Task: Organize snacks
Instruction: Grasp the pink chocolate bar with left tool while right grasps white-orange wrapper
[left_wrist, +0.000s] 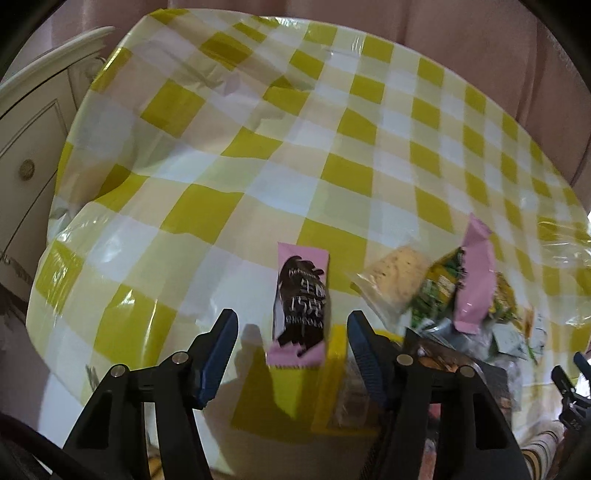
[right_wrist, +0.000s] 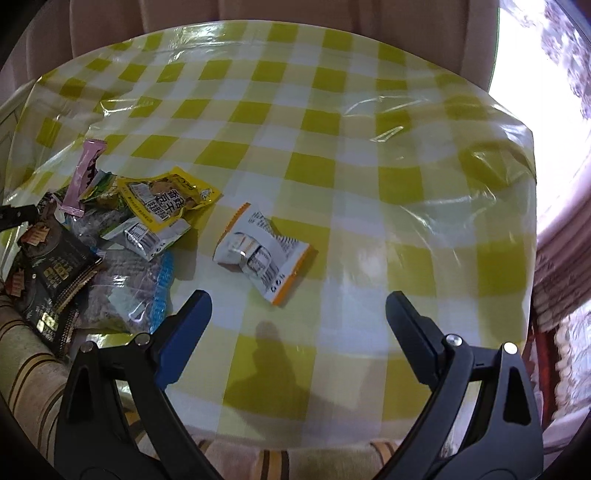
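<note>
Between the parted fingers of the left gripper (left_wrist: 291, 325), toward 12 o'clock, a pink and brown chocolate bar (left_wrist: 300, 307) lies on the checked tablecloth (left_wrist: 258, 177); the pads do not touch it. Farther, at 2 o'clock, sits the snack pile (left_wrist: 461, 295). Ahead of the right gripper (right_wrist: 299, 304), wide and empty, a white and orange packet (right_wrist: 260, 251) lies at 11 o'clock.

On the table (right_wrist: 332, 122), one packet (right_wrist: 264, 251) lies right of the snack pile (right_wrist: 122, 236).
</note>
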